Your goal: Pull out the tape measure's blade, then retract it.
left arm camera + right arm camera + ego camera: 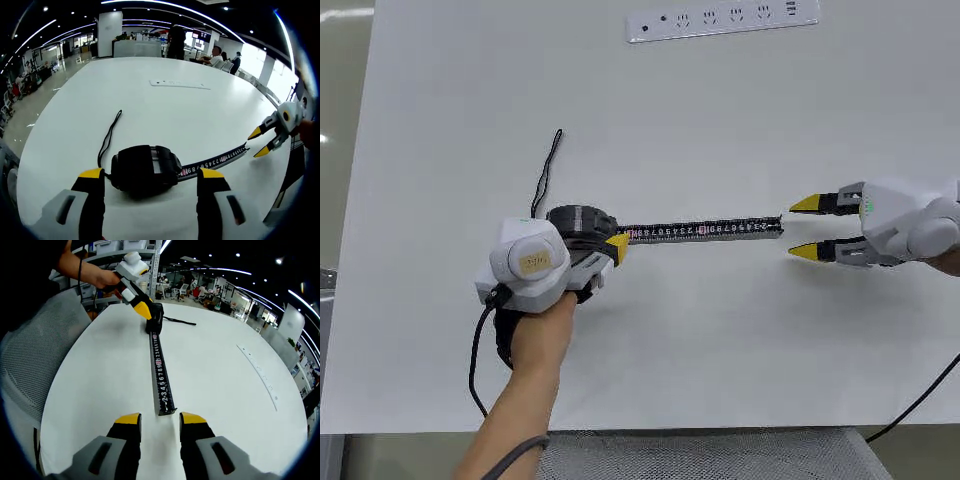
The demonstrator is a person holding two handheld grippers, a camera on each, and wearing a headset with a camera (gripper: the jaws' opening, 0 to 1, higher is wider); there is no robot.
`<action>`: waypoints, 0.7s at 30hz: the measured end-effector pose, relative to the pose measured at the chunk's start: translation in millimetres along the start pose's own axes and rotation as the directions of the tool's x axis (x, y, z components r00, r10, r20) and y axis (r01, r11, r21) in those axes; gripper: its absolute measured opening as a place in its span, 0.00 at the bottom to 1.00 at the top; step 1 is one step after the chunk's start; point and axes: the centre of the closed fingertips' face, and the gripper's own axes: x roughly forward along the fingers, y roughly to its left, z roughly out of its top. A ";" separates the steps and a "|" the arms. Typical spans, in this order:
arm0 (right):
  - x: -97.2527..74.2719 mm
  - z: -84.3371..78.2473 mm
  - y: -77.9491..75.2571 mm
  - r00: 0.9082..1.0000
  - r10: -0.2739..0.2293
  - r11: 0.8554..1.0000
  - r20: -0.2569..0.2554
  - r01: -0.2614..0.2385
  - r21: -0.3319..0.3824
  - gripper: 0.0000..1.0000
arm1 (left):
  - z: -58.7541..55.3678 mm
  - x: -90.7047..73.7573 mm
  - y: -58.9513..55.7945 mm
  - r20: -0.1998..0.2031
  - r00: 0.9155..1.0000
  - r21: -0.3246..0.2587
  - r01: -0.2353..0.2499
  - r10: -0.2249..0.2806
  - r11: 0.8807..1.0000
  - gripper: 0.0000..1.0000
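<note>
The black tape measure case [582, 226] lies on the white table, and my left gripper [588, 232] is shut on it with a yellow-tipped finger on each side [145, 170]. Its blade [705, 230] lies pulled out flat to the right, numbers facing up. The blade's end hook [780, 226] stops just short of my right gripper [806, 228], which is open and holds nothing. In the right gripper view the blade [159, 365] runs from the case [155, 322] straight toward me. It ends just ahead of the gap at my right gripper [160, 419].
A black wrist strap [545, 175] trails from the case toward the far side. A white power strip [720, 20] lies at the table's far edge. The table's near edge [620, 430] borders a mesh chair [700, 455]. Cables hang from both grippers.
</note>
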 end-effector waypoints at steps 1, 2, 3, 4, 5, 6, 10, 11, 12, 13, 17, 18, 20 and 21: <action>1.4 -0.5 -0.4 1.000 0.003 1.000 -0.002 -0.003 -0.003 0.30 | 0.6 2.2 1.8 0.000 1.000 -0.001 0.000 0.000 1.000 0.71; 2.6 -1.0 -1.0 1.000 0.004 1.000 -0.004 -0.004 -0.004 0.30 | 1.0 3.0 2.2 0.000 1.000 -0.003 0.000 0.000 1.000 0.71; 4.0 -1.6 -1.7 1.000 0.006 1.000 -0.007 -0.006 -0.007 0.30 | 1.3 2.7 1.5 0.001 1.000 -0.004 -0.001 0.001 1.000 0.71; 5.2 -1.9 -2.4 1.000 0.007 1.000 -0.009 -0.007 -0.008 0.29 | 1.8 3.1 1.6 0.003 1.000 -0.005 -0.003 0.003 1.000 0.71; 6.0 -1.9 -2.9 1.000 0.008 1.000 -0.010 -0.008 -0.009 0.29 | 2.9 4.8 2.7 0.003 1.000 -0.006 -0.003 0.003 1.000 0.70; 7.2 -1.6 -3.5 1.000 0.011 1.000 -0.010 -0.011 -0.010 0.28 | 3.3 6.5 2.7 0.003 1.000 -0.007 -0.003 0.003 1.000 0.70; 11.3 -2.6 -5.8 1.000 0.019 1.000 -0.016 -0.019 -0.015 0.28 | 3.3 10.3 2.5 0.003 1.000 -0.014 -0.010 0.010 1.000 0.69; 12.6 -3.0 -6.8 1.000 0.022 1.000 -0.017 -0.022 -0.014 0.28 | 3.3 11.2 0.0 0.003 1.000 -0.017 -0.011 0.011 1.000 0.69; 13.3 -2.6 -6.9 1.000 0.025 1.000 -0.018 -0.025 -0.014 0.27 | 3.4 11.9 -0.9 0.002 1.000 -0.017 -0.012 0.012 1.000 0.69; 14.7 -2.8 -7.2 0.999 0.030 0.999 -0.021 -0.030 -0.017 0.27 | 3.3 13.0 0.8 0.003 1.000 -0.018 -0.015 0.015 1.000 0.68; 18.2 -3.8 -8.7 0.999 0.040 0.999 -0.025 -0.040 -0.018 0.25 | 3.4 14.8 0.7 0.001 1.000 -0.025 -0.021 0.021 0.999 0.68; 19.5 -4.4 -9.3 0.999 0.045 0.999 -0.025 -0.046 -0.017 0.24 | 3.2 15.1 1.8 -0.002 1.000 -0.028 -0.022 0.022 0.999 0.68; 20.9 -4.9 -10.0 0.998 0.049 0.999 -0.025 -0.049 -0.013 0.23 | 3.7 17.4 4.5 -0.003 1.000 -0.031 -0.023 0.023 0.999 0.67; 21.7 -5.1 -10.2 0.998 0.051 0.999 -0.025 -0.051 -0.012 0.23 | 2.7 16.9 5.3 -0.005 1.000 -0.031 -0.024 0.024 0.999 0.67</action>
